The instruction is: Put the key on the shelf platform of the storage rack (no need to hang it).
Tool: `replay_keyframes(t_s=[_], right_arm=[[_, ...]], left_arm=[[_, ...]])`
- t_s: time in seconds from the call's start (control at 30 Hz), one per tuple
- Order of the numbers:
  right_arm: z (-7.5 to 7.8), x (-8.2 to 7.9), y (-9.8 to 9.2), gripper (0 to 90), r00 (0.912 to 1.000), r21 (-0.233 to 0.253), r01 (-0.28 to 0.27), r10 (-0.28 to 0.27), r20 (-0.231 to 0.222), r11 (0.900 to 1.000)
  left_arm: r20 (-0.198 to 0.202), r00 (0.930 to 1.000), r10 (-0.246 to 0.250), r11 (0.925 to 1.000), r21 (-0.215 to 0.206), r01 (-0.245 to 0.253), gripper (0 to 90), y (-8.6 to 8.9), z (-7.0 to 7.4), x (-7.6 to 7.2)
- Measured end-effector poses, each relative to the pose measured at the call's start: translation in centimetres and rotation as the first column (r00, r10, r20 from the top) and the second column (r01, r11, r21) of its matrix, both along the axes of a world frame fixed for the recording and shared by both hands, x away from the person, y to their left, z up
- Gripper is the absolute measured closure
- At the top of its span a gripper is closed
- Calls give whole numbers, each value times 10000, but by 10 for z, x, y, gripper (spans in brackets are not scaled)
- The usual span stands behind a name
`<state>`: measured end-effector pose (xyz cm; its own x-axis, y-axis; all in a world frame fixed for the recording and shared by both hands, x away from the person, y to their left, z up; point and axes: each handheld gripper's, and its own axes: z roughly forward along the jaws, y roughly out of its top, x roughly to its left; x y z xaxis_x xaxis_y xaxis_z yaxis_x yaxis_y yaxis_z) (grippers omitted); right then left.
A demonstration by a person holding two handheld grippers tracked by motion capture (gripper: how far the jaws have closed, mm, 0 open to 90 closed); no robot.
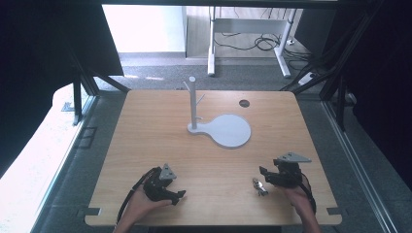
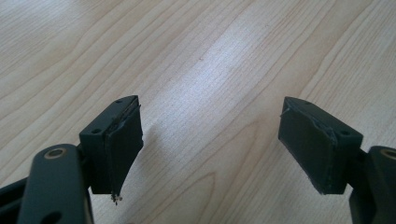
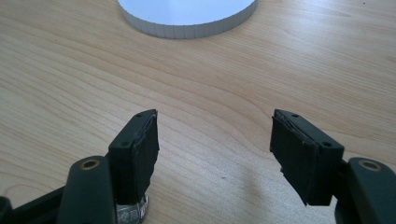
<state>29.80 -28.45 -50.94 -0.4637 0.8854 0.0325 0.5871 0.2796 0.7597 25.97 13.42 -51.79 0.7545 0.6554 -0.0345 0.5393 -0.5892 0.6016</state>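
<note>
A white stand with an upright post and short pegs rises from a flat round white base at the table's middle. A small shiny metal object lies near the front right of the table. My right gripper is just right of it, open. In the right gripper view the open gripper has bare wood between its jaws, the metal object peeks out under the left jaw, and the base's rim lies ahead. My left gripper hovers open over bare wood at the front left.
The wooden table has a round hole near its back right. Dark frame struts stand at both back corners. A white desk frame with cables stands on the floor beyond.
</note>
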Motion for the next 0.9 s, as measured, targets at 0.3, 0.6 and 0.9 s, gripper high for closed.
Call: replay_keyframes(t_s=[0.3,0.6,0.9], right_arm=[[0,0,3,337,9999,3,-151,151,-81,9999],[3,-3,7,343,9993,46,-368,369,-37,9993],[3,-5,19,340,9958,-185,-894,890,-191,9958]], left_arm=[[-14,10000,3,10000,13,-3,220,-1,-1,0],[-13,10000,-15,10000,19,15,217,-1,-1,0],[1,10000,30,10000,-17,-30,214,-1,-1,0]])
